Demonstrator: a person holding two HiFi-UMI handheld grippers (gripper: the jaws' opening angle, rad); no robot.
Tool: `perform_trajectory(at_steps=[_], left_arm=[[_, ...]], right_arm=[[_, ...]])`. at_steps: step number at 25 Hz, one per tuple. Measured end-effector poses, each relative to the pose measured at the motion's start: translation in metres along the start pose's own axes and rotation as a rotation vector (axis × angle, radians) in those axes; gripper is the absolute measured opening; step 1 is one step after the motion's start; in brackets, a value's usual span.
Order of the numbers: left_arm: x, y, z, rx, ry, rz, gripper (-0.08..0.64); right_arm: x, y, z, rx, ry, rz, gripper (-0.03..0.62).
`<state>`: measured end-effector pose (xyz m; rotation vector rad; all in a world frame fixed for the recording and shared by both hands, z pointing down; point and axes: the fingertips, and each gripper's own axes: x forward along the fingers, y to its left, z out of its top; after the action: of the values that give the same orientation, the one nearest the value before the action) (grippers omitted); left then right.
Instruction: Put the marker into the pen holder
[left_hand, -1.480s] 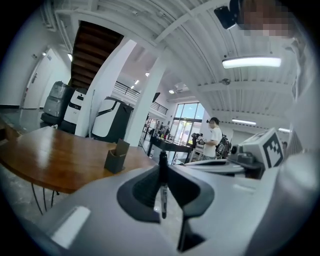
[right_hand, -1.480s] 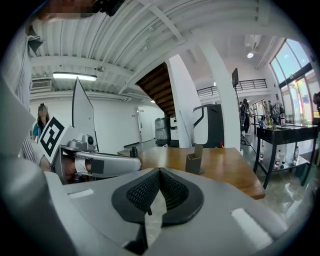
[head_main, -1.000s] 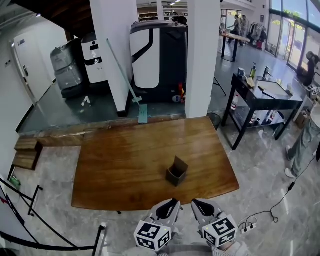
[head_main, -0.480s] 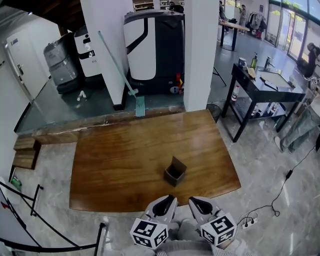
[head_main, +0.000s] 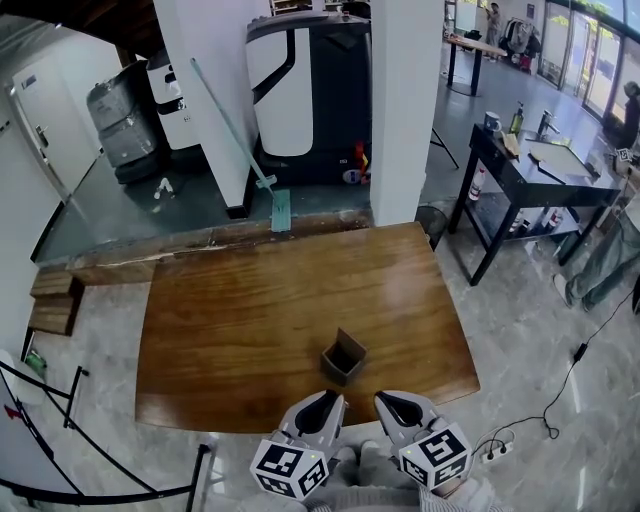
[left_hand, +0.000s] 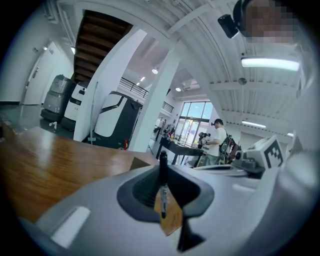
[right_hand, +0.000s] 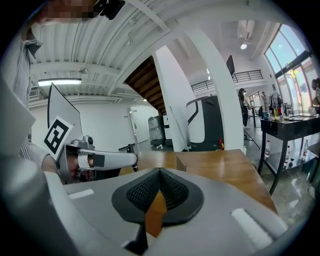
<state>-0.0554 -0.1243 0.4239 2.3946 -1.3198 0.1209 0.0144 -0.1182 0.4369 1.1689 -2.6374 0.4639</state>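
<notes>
A small brown cardboard pen holder (head_main: 343, 357) stands open-topped on the wooden table (head_main: 230, 330), near its front edge. Both grippers hover side by side just in front of that edge, pointing at the holder. My left gripper (head_main: 333, 400) is shut on a black marker (left_hand: 163, 182), which stands upright between its jaws in the left gripper view (left_hand: 162, 169); the holder's flap (left_hand: 141, 163) shows just behind. My right gripper (head_main: 388, 400) is shut with nothing in it (right_hand: 160, 172). The right gripper view also shows the left gripper (right_hand: 95, 160) beside it.
Beyond the table stand two white pillars (head_main: 405, 110), a black-and-white machine (head_main: 305, 95) and a leaning squeegee (head_main: 240, 140). A black side table (head_main: 530, 170) with bottles is at the right, and floor cables (head_main: 545, 400) lie nearby. Black barrier posts (head_main: 60, 420) stand at the left.
The head view has shifted a little, so the table and holder sit slightly lower and further left. Both grippers stay close together at the table's front edge.
</notes>
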Motion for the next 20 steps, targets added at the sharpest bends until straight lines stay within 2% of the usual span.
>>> perform_trajectory(at_steps=[9,14,20], left_arm=[[0.028,0.032,0.027,-0.037,-0.015,0.061,0.043],[0.047,0.049,0.044,-0.019,-0.035,0.081,0.043],[0.071,0.063,0.030,-0.014,0.000,0.096,0.043]], right_arm=[[0.026,-0.025,0.001,0.019,0.073,0.045,0.000],[0.043,-0.027,-0.002,0.016,0.104,0.078,0.000],[0.062,-0.025,-0.013,0.031,0.133,0.108,0.000]])
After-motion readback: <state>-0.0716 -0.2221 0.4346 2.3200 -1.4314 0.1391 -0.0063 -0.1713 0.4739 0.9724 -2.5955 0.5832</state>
